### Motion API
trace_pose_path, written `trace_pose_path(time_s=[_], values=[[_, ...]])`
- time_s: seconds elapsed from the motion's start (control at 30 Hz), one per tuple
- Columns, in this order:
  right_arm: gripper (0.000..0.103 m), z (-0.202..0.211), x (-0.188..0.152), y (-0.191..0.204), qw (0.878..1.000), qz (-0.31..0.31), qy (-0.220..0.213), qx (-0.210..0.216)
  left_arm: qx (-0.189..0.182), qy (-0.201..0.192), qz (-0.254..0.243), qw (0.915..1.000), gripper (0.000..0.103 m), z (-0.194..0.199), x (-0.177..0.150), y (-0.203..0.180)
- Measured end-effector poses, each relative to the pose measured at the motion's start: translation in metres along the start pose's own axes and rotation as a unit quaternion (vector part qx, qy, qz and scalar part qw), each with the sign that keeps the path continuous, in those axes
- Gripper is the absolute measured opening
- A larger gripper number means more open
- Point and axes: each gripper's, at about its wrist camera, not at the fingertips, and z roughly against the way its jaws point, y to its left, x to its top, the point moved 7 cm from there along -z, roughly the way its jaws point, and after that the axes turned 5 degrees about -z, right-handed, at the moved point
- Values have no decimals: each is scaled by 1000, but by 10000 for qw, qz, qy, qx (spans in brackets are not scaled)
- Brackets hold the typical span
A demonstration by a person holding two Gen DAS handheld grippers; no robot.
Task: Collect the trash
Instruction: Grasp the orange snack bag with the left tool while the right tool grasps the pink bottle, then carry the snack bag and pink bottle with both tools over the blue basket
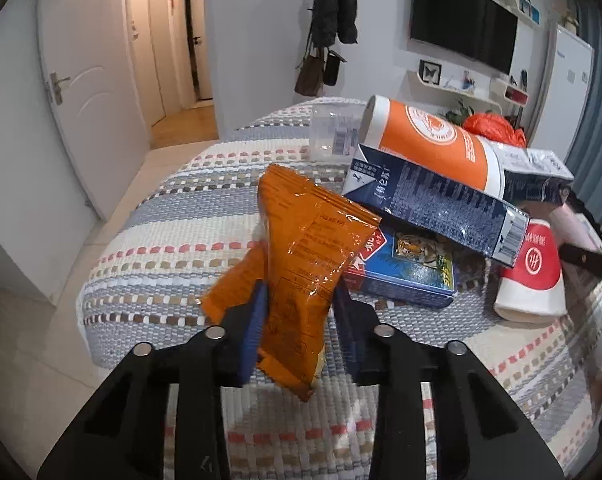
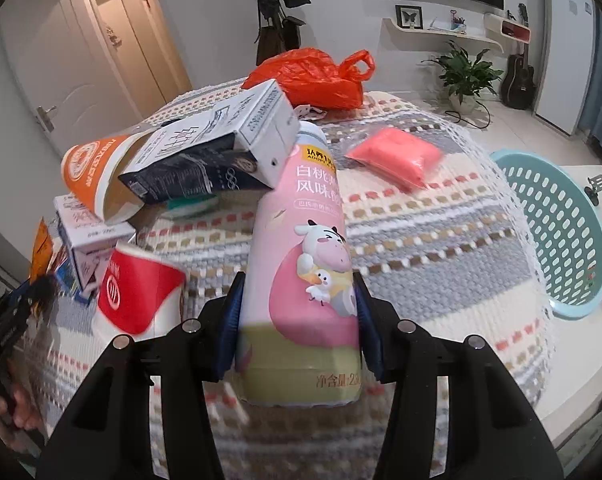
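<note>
Orange snack packet (image 1: 301, 264) pinched in left tool (image 1: 299, 320), pink bottle (image 2: 301, 264) clamped in right tool (image 2: 297, 320), above striped tablecloth (image 2: 441, 240)

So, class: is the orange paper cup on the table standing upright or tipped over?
Tipped over. The orange paper cup lies on its side among the cartons, its open mouth facing sideways in the right wrist view.

White walls, pale tiled floor (image 1: 33, 320). Doors (image 1: 85, 92) far left. Wall-mounted TV (image 1: 461, 28) far right. Potted plant (image 2: 467, 70) and guitar (image 2: 519, 76) beside white cabinet (image 2: 569, 40).
</note>
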Motion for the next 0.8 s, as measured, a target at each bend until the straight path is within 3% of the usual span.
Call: trace_pose_path(time_s=[0.27, 0.53, 0.8], values=[[47, 34, -8, -14, 9994, -26, -192, 292, -423, -422, 418, 9973, 17, 26, 8, 1], [47, 60, -5, -24, 9982, -124, -307, 502, -742, -850, 171, 9935, 17, 56, 33, -45], [48, 51, -27, -35, 9990, 115, 51, 433, -1032, -891, -170, 9905, 17, 59, 38, -94]])
